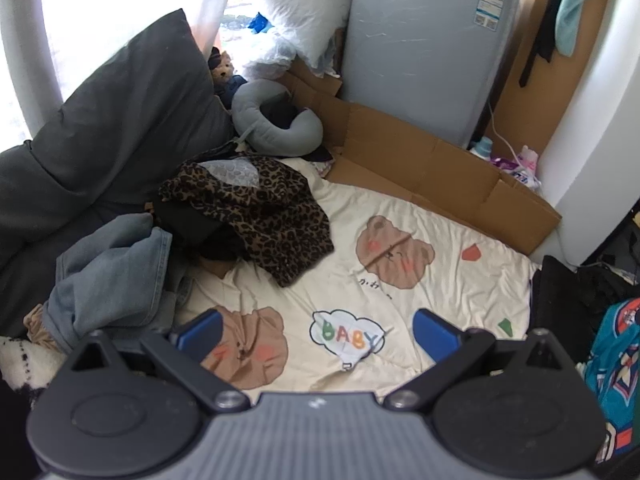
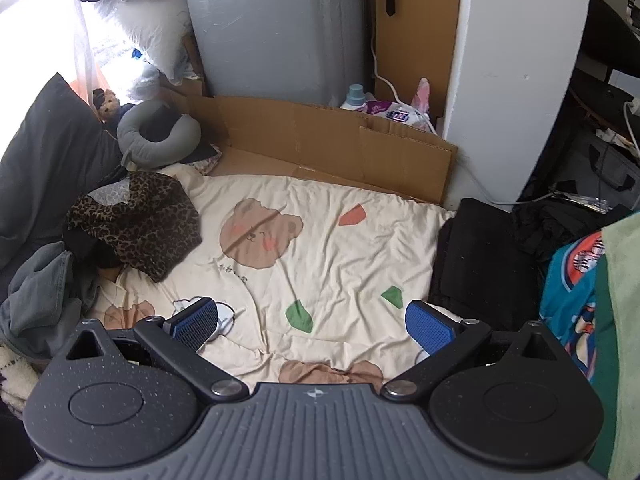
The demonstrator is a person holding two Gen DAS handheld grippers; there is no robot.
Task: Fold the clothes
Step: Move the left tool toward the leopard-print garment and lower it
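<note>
A leopard-print garment (image 1: 260, 208) (image 2: 140, 220) lies crumpled on a pile at the left of the cream bear-print bedspread (image 1: 400, 312) (image 2: 340, 248). Faded blue jeans (image 1: 112, 276) (image 2: 40, 284) are heaped in front of it at the left edge. A folded black garment (image 2: 480, 264) (image 1: 560, 296) rests at the bed's right edge. My left gripper (image 1: 316, 332) hovers open above the bedspread, empty. My right gripper (image 2: 312, 324) also stands open over the bedspread with nothing between its blue pads.
A dark grey pillow (image 1: 132, 120) leans at the left, with a grey neck pillow (image 1: 276, 120) behind the pile. Flattened cardboard (image 1: 432, 176) and a grey appliance (image 1: 424, 48) bound the far side. A teal printed garment (image 2: 572, 296) lies at the right.
</note>
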